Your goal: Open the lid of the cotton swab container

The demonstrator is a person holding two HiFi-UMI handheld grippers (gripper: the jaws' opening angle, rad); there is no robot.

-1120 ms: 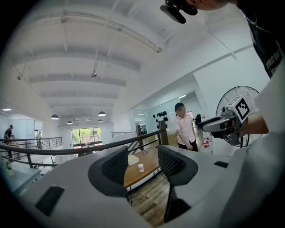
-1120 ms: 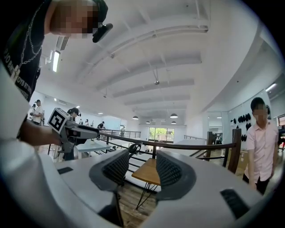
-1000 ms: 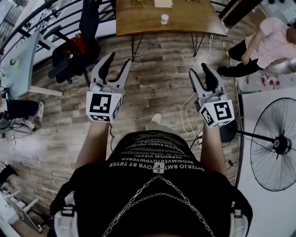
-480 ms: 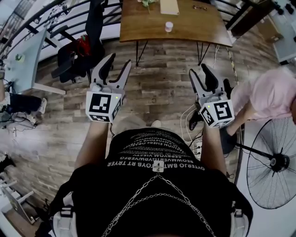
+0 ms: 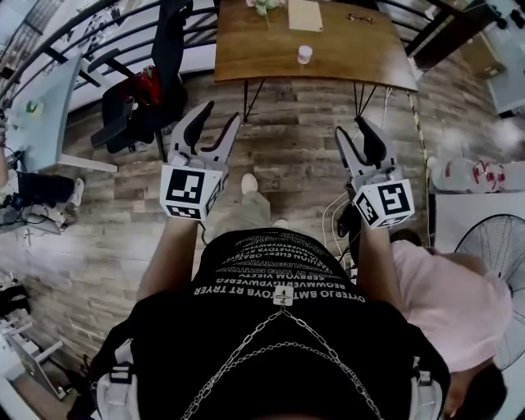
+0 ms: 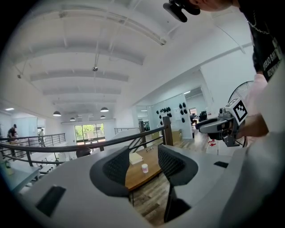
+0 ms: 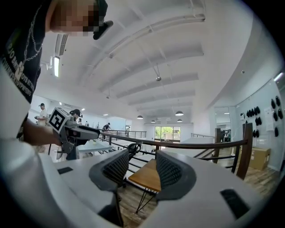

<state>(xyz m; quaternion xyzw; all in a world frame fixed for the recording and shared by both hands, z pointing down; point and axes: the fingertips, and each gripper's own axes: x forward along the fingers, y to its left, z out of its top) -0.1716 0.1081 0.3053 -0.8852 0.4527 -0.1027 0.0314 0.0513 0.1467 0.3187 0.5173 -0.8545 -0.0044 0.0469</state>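
Both tools are up in front of me, over the wood floor (image 5: 287, 156), pointing toward the far surface (image 5: 353, 57).

Left tool (image 5: 220, 116): jaws released, partly spread, nothing between the pads. Its own view looks through the gap at the surface, well off, with the cotton swab container (image 5: 304, 54) sitting on it. No contact.

Right tool (image 5: 354, 130): jaws also released and spread, nothing gripped. Through its gap I see only a corner of the surface and its thin metal legs, far off. A railing (image 7: 187, 144) runs across behind the jaws.

The container stands upright near the middle of the surface, close to the edge facing me. It is small and white, with clear wood around it. It is too small in every view for me to read the lid state.

A flat tan book (image 5: 304, 15) lies behind it, apart from it, with some greenery (image 5: 264, 6) just to the left of the book.

Off to the left of the surface is a black office chair (image 5: 139, 98). At lower right, a person in a pink top (image 5: 447, 295) is close beside my right arm, with a standing fan (image 5: 496, 254) at the frame edge.
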